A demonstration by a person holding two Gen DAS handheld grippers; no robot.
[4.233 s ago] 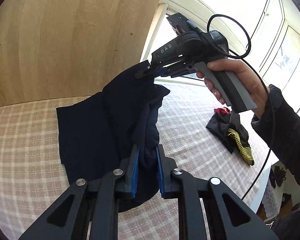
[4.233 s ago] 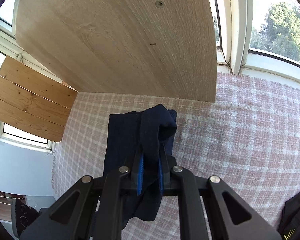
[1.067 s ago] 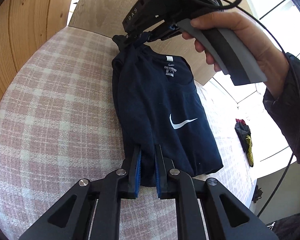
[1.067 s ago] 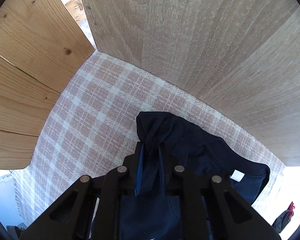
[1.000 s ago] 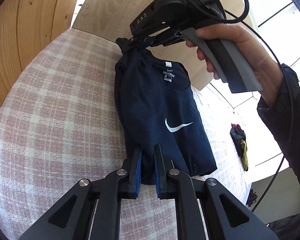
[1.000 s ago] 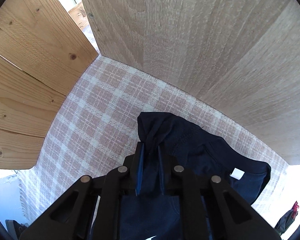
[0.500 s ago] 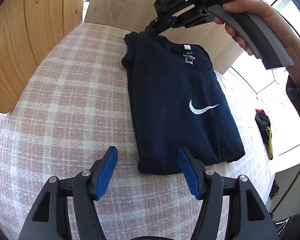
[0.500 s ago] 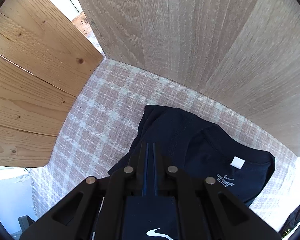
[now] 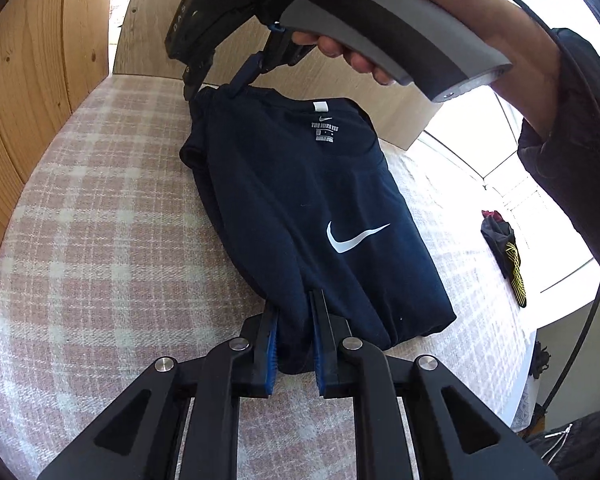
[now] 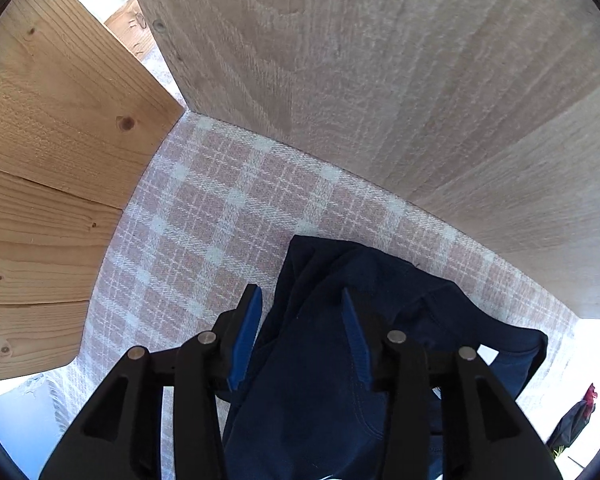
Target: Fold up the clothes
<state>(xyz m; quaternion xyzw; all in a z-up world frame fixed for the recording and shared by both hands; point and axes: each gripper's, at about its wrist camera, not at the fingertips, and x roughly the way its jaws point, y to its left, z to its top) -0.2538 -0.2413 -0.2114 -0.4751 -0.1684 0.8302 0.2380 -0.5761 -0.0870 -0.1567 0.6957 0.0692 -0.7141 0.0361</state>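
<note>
Your left gripper (image 9: 294, 334) is closing on the hem of the navy T-shirt (image 9: 300, 208), which lies flat ahead of it on the checked cloth (image 9: 100, 220). Your right gripper (image 10: 300, 320) is opening astride the shoulder. Next, probably regrasp there, then fold.

My left gripper (image 9: 294, 312) points down at a slant, its jaws closing on a fold of dark cloth between the pads. My right gripper (image 10: 300, 312) points almost straight down, jaws opening, pads clear of the cloth. My right hand (image 9: 420, 12) wraps its grey handle, dark sleeve at the wrist.
</note>
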